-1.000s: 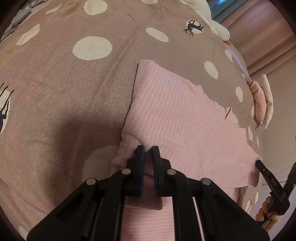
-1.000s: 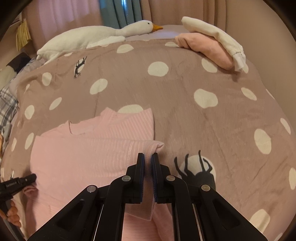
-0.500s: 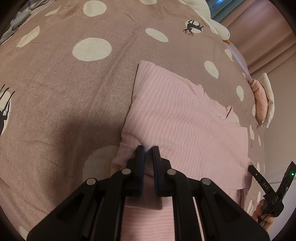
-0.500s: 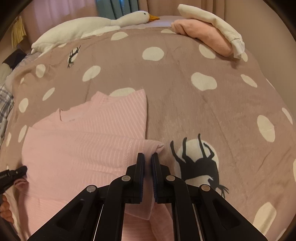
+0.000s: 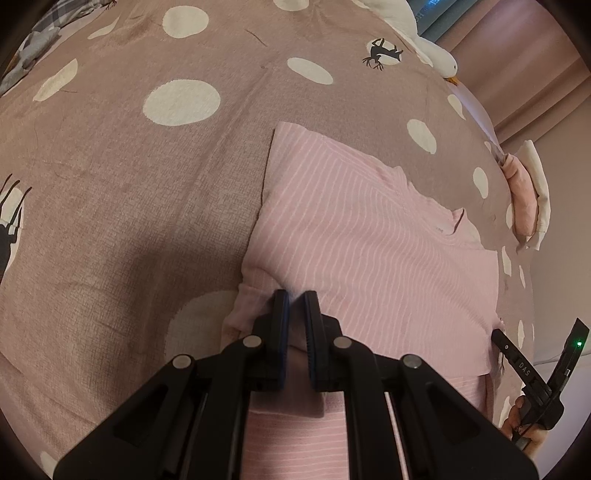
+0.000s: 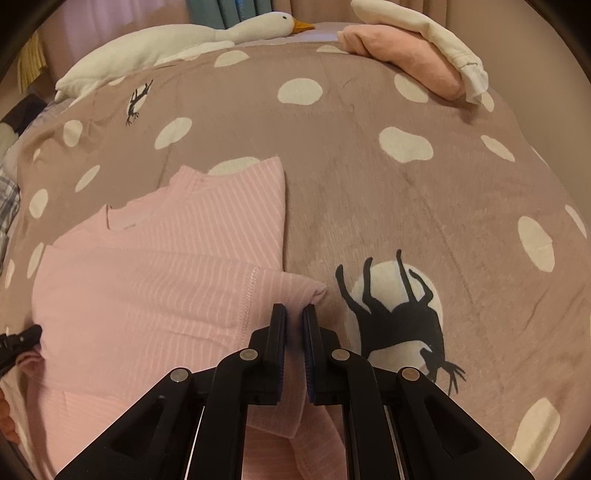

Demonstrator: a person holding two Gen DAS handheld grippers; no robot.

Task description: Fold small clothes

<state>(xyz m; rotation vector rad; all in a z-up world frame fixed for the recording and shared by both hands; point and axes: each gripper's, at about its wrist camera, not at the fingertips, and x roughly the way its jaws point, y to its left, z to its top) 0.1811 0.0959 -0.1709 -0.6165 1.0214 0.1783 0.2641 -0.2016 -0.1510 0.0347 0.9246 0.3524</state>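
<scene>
A small pink top with thin white stripes (image 5: 369,251) lies on the brown dotted blanket (image 5: 129,192), its lower part folded up over the body. My left gripper (image 5: 295,299) is shut on the fabric at the fold's near left corner. In the right wrist view the same top (image 6: 159,266) fills the left half, and my right gripper (image 6: 294,312) is shut on the fold's right corner, close above the blanket (image 6: 406,206). Each gripper also shows at the edge of the other's view: the right gripper (image 5: 496,334) and the left gripper (image 6: 35,332).
A white goose plush (image 6: 177,44) lies along the far side of the bed. A stack of folded pink and white clothes (image 6: 417,55) sits at the far right. Plaid fabric (image 5: 40,33) lies at the far left. Curtains hang behind the bed.
My right gripper has sunk a little toward the blanket with its corner of the top. The left gripper has stayed where it was, still pinching the fabric.
</scene>
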